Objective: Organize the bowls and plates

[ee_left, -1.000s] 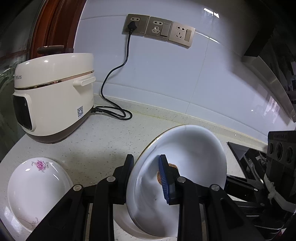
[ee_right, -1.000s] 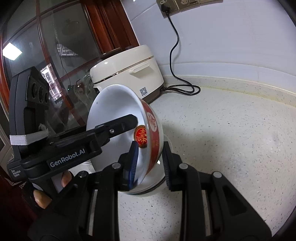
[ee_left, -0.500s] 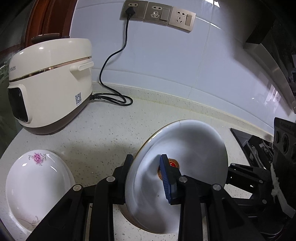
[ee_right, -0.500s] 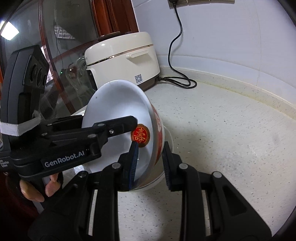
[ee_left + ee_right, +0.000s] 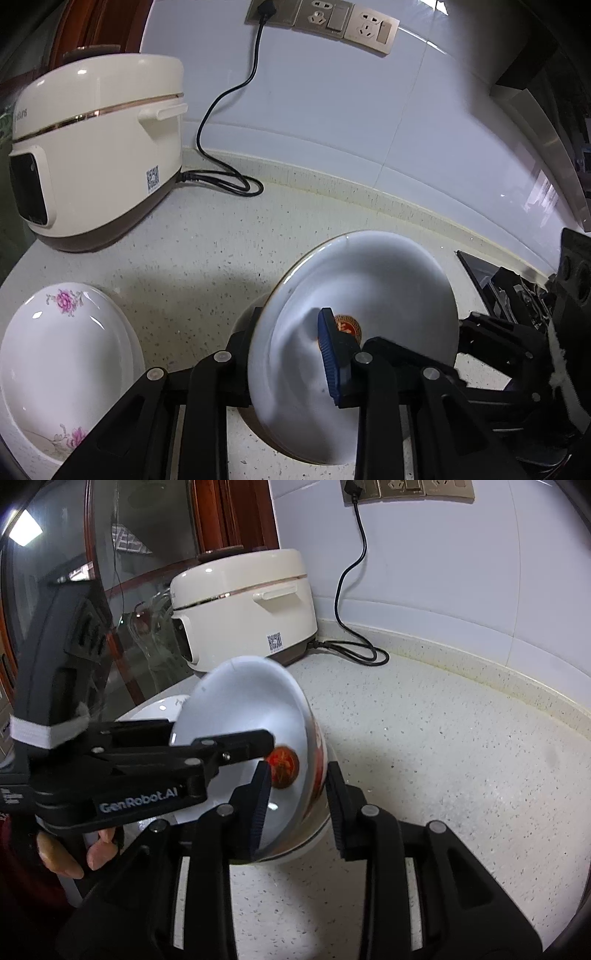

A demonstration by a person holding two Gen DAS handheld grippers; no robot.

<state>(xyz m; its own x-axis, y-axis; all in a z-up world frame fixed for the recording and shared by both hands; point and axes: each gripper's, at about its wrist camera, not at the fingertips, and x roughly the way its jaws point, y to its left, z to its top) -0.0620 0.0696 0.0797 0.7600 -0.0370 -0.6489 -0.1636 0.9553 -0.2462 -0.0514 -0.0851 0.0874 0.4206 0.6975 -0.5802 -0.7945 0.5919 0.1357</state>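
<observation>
Tilting on its edge between both jaw sets, the bowl point(image 5: 369, 295) has dropped nearer the countertop point(image 5: 207, 258); left gripper point(image 5: 288, 354) clamps its rim, right gripper point(image 5: 295, 801) apparently slackened, suggesting handover; floral plate point(image 5: 55, 362) lies left of the jaws

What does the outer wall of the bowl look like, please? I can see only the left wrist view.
Observer: From the right wrist view, the bowl has a red band around its outer wall.
Operator: Thank you. How does the right gripper sit on it?
Observer: The right gripper straddles the rim, with one finger inside the bowl and one outside, by the band.
Operator: And what is beneath the left gripper?
Observer: A bare hand shows under the left gripper, holding its body.
</observation>
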